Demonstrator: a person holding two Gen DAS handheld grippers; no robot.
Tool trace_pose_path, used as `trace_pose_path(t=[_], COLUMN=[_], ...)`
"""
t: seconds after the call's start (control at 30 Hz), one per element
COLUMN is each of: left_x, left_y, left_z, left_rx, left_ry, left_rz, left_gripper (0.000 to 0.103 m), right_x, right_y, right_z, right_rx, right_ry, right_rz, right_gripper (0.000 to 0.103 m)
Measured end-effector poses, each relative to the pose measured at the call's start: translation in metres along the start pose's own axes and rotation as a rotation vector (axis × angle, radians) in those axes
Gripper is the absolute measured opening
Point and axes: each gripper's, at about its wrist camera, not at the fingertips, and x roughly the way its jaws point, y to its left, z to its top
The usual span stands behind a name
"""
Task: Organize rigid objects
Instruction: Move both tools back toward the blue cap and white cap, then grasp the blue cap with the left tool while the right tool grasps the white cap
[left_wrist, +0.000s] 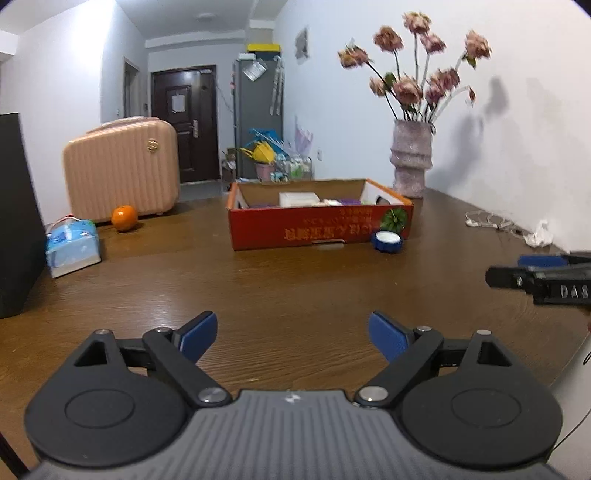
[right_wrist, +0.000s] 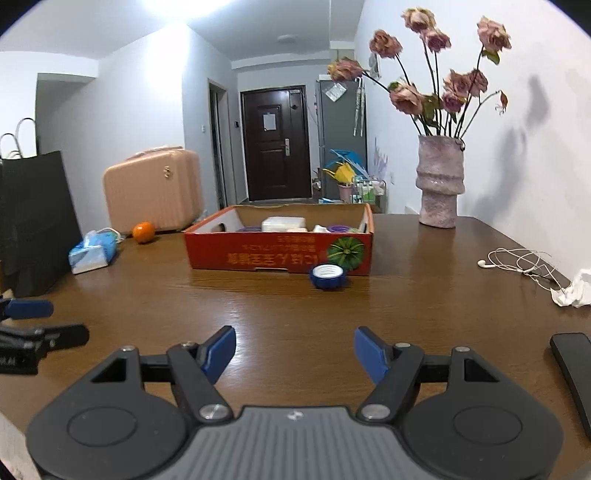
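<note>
- Hovering low over the table (right_wrist: 295, 306), both tongs are sitting wide open and gripping nothing: left gripper (left_wrist: 291, 338), right gripper (right_wrist: 295, 350).
- Sitting well ahead of the right gripper, the blue cap (right_wrist: 328, 276) is touching the red box (right_wrist: 258, 254) front.
- Guessing it's light, stiff, slightly slippery plastic, so I'm thinking pinch across its ribbed rim.
- Waiting farther left: orange (right_wrist: 143, 232), tissue pack (right_wrist: 90, 254).

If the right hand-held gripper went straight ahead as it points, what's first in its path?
Likely the blue cap in front of the red box; the right hand-held gripper has only bare table before that.
</note>
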Motion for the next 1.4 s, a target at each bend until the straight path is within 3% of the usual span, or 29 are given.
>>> trace_pose_path(t=[0.13,0.33,0.53,0.67,0.73,0.77,0.83,0.93,1.1,1.4], left_x=[0.029,0.115,0.219,0.279,0.301,0.31,0.325,0.328,0.28,0.192], left_y=[-0.011,-0.037,-0.075,-0.098,-0.104,-0.106,-0.106,-0.102,-0.078,-0.028], left_z=[0.006,0.033,0.064,0.075,0.078,0.079,0.08,0.08,0.061,0.027], left_rx=[0.023,0.028,0.099,0.157,0.166,0.164,0.161,0.144,0.184,0.112], left_ry=[0.04,0.053,0.084,0.134,0.152,0.161,0.179,0.195,0.2,0.233], left_rz=[-0.033,-0.237,-0.341,-0.36,-0.377,-0.387,-0.415,-0.433,-0.4,-0.303], left_gripper=[0.093,0.089,0.072,0.069,0.064,0.054,0.053,0.053,0.052,0.051], right_x=[0.043,0.127,0.209,0.254,0.269,0.273,0.273,0.265,0.233,0.158], right_y=[-0.026,-0.065,-0.086,-0.091,-0.093,-0.094,-0.093,-0.087,-0.038,0.059], right_z=[0.02,0.062,0.088,0.092,0.089,0.088,0.085,0.08,0.063,0.033], right_rx=[0.003,0.038,0.06,0.043,0.04,0.05,0.063,0.086,-0.061,-0.335], right_ry=[0.036,0.098,0.187,0.257,0.288,0.296,0.301,0.322,0.332,0.162], right_rz=[0.002,0.057,0.103,0.114,0.131,0.156,0.185,0.243,0.359,0.309], right_gripper=[0.058,0.04,0.025,0.021,0.016,0.015,0.012,0.012,0.01,0.006])
